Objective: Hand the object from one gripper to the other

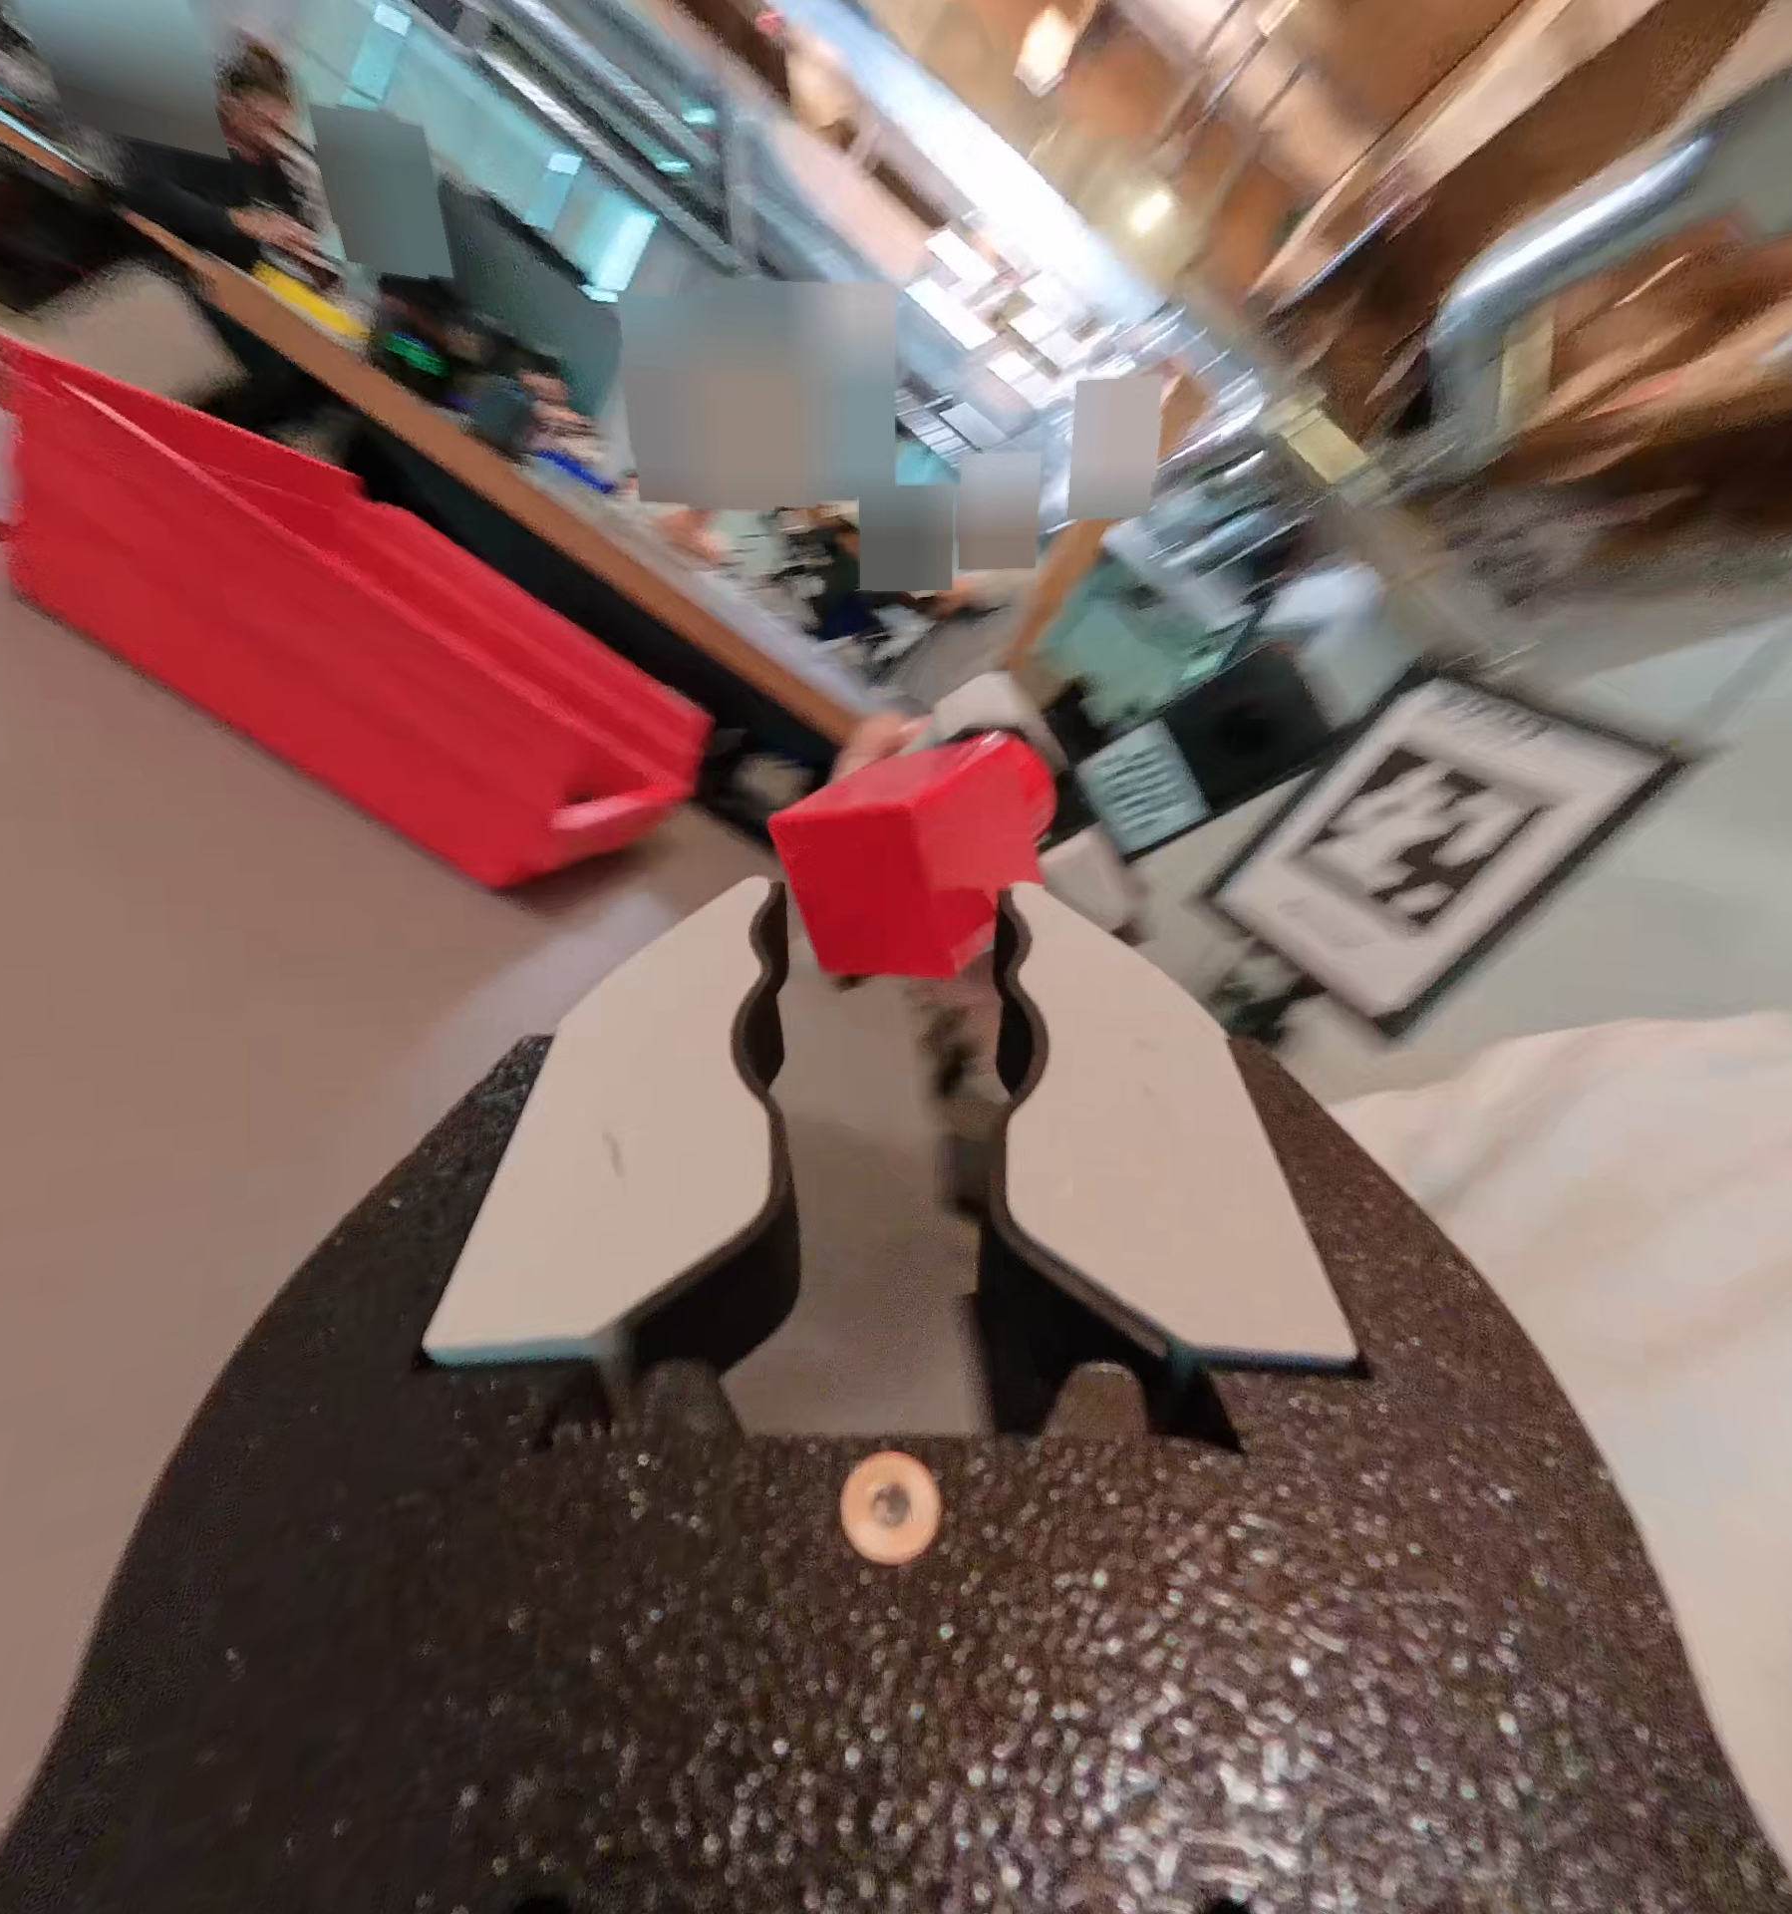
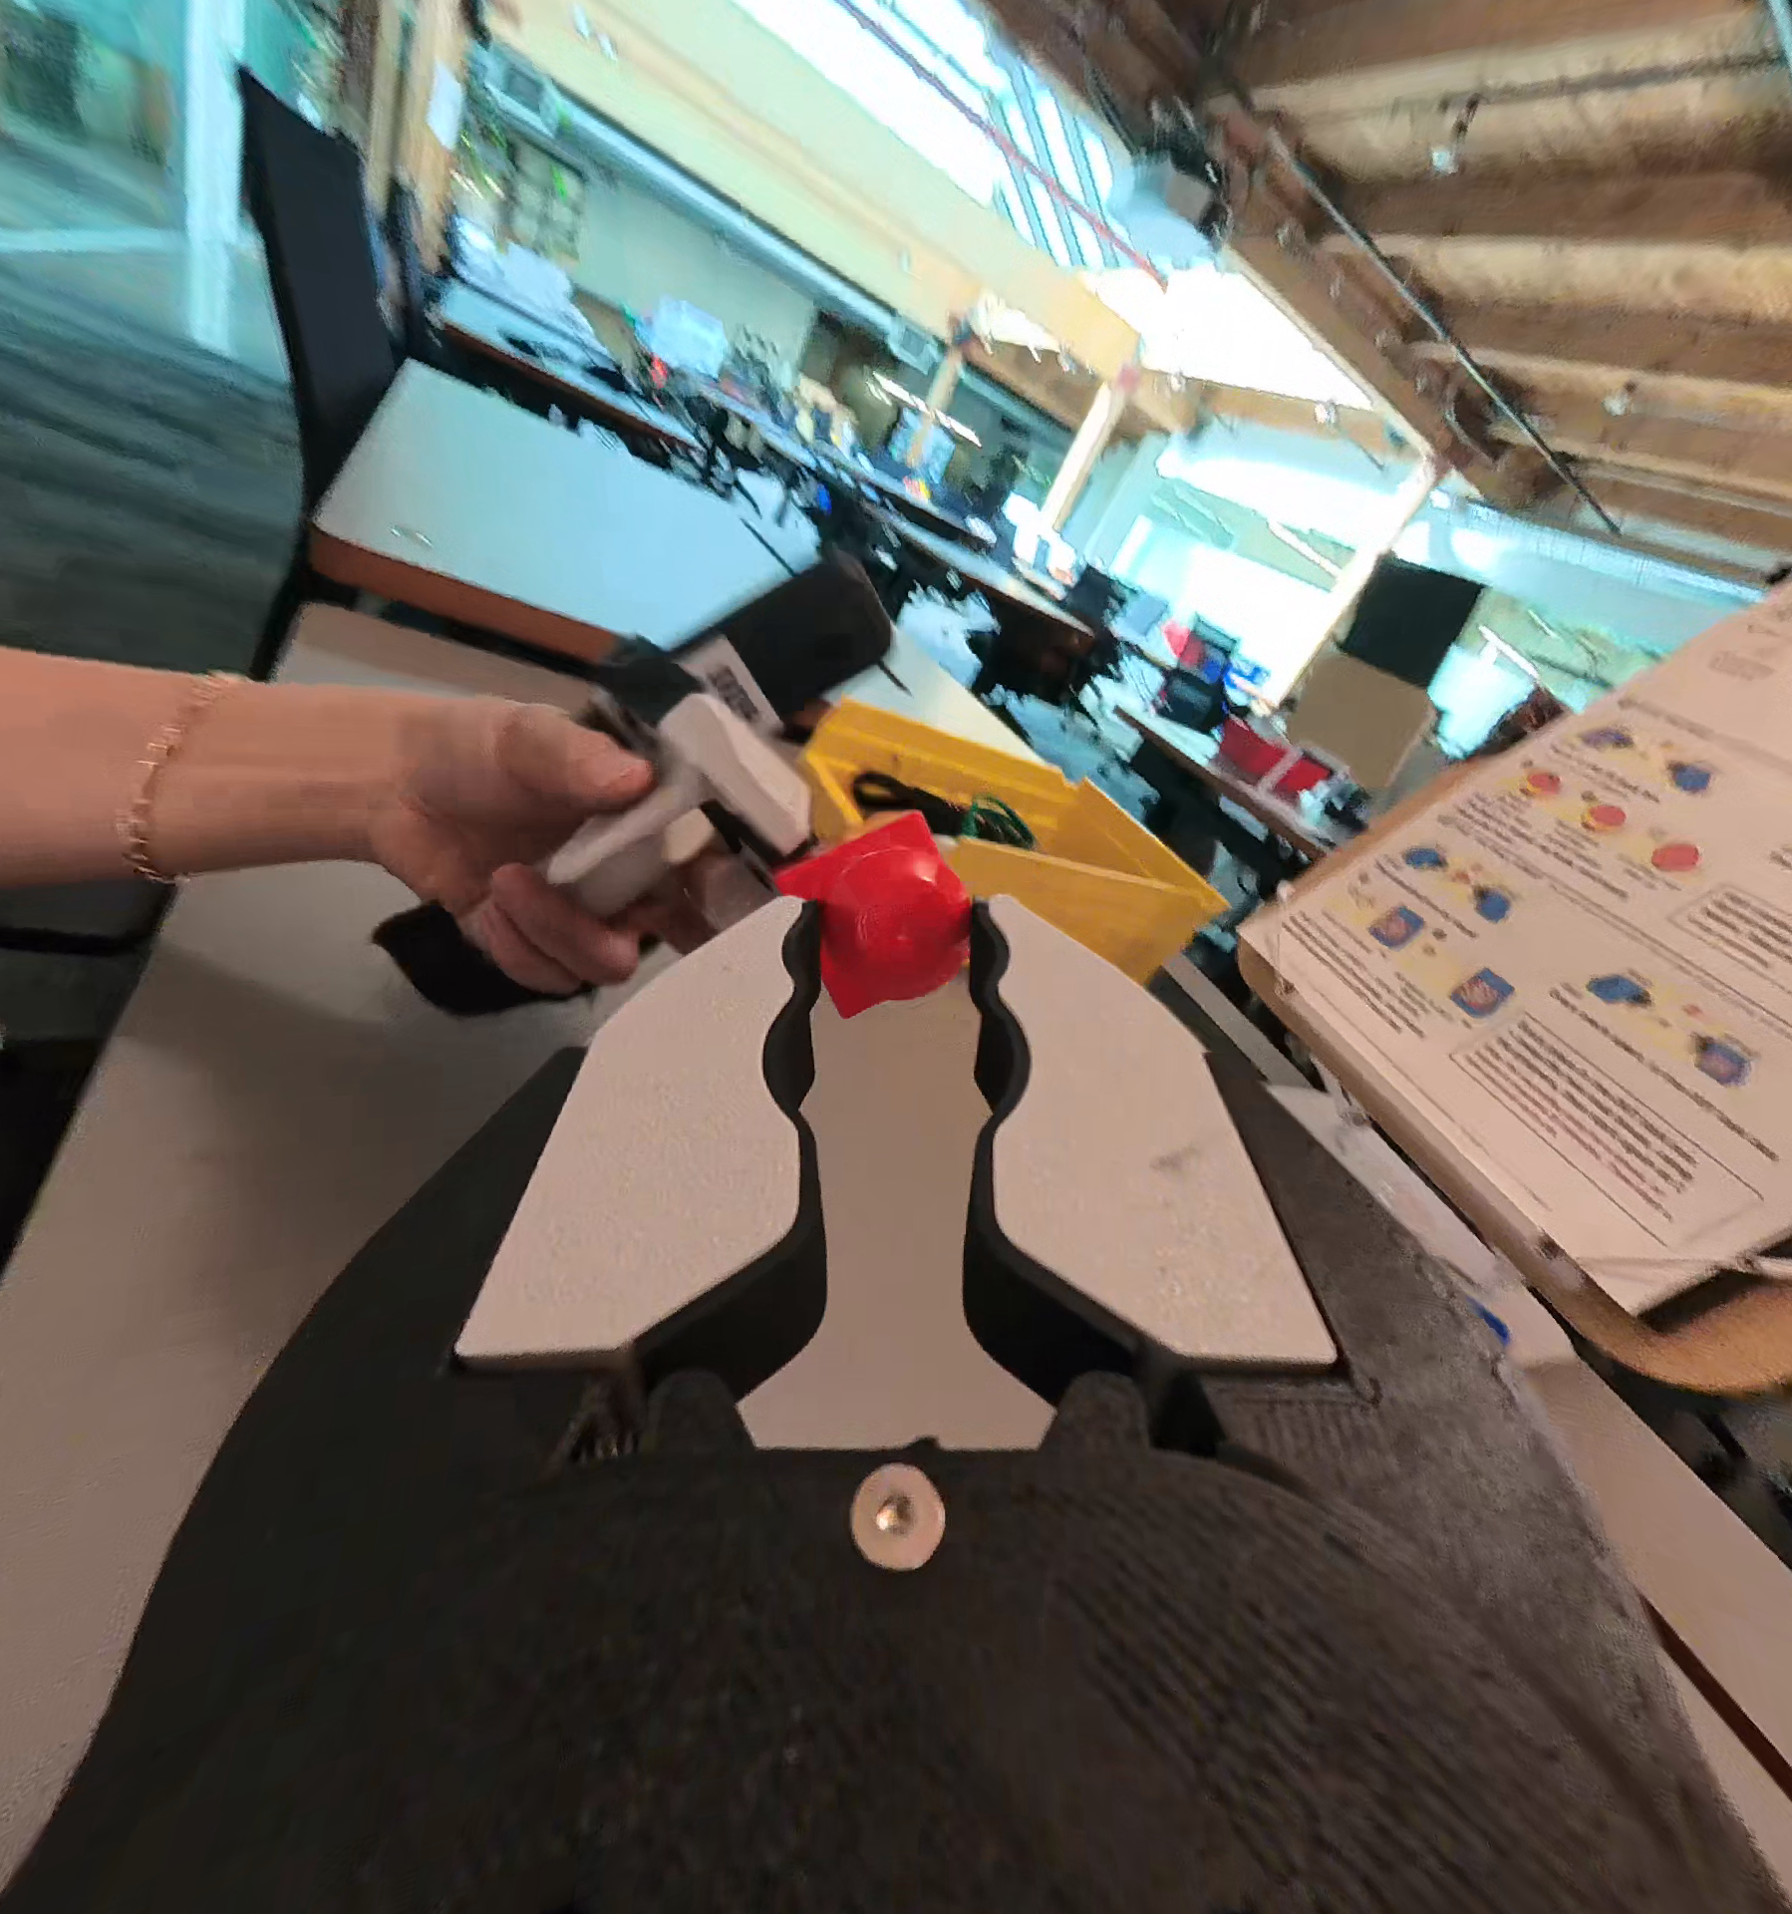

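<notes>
One red block (image 2: 887, 925) pinched in right claw (image 2: 894, 911), left claw (image 1: 892, 901) alongside

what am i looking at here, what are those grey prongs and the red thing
These are two hand-held claws, each with a camera looking along its own two grey fingers. One picture is from the left claw, the other from the right claw. The same red block sits between the fingertips of both, mid hand-over; whether both truly clamp it, I cannot tell. A person's hand holds the left claw's handle. On the table are a red bin and a yellow bin; an instruction sheet lies to the right.
</notes>
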The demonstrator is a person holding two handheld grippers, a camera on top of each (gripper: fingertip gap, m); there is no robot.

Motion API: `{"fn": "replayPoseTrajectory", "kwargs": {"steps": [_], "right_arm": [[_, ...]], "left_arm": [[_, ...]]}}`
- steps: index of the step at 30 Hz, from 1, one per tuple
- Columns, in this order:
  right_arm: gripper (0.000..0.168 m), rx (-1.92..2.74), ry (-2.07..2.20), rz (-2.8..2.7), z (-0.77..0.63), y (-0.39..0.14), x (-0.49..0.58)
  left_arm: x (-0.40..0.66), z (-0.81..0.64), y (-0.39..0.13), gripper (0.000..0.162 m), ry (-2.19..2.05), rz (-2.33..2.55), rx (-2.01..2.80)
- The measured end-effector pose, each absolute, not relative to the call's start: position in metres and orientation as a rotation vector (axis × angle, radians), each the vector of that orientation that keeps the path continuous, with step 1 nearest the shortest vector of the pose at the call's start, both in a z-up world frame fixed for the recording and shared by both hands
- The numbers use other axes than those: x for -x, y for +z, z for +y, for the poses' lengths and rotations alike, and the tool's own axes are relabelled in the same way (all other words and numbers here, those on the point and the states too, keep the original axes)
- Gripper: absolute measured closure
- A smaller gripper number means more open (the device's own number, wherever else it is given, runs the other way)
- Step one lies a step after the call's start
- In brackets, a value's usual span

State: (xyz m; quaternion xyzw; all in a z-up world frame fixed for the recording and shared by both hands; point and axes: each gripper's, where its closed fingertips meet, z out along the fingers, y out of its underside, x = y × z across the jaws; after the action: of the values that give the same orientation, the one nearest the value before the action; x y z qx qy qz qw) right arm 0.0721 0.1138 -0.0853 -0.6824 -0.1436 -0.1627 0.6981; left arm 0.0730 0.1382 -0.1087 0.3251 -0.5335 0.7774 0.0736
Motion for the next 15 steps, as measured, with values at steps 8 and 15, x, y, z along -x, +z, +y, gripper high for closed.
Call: {"fn": "replayPoseTrajectory", "kwargs": {"steps": [8,15], "right_arm": [[0.141,1.866,-0.430,-0.197,0.113,-0.111,-0.087],[0.141,1.974,-0.455,-0.301,0.117,-0.128,-0.072]], "left_arm": [[-0.080,0.145,-0.129,0.100,2.146,-3.224,-0.802],[-0.076,0.125,-0.151,0.127,1.761,-3.536,-0.578]]}}
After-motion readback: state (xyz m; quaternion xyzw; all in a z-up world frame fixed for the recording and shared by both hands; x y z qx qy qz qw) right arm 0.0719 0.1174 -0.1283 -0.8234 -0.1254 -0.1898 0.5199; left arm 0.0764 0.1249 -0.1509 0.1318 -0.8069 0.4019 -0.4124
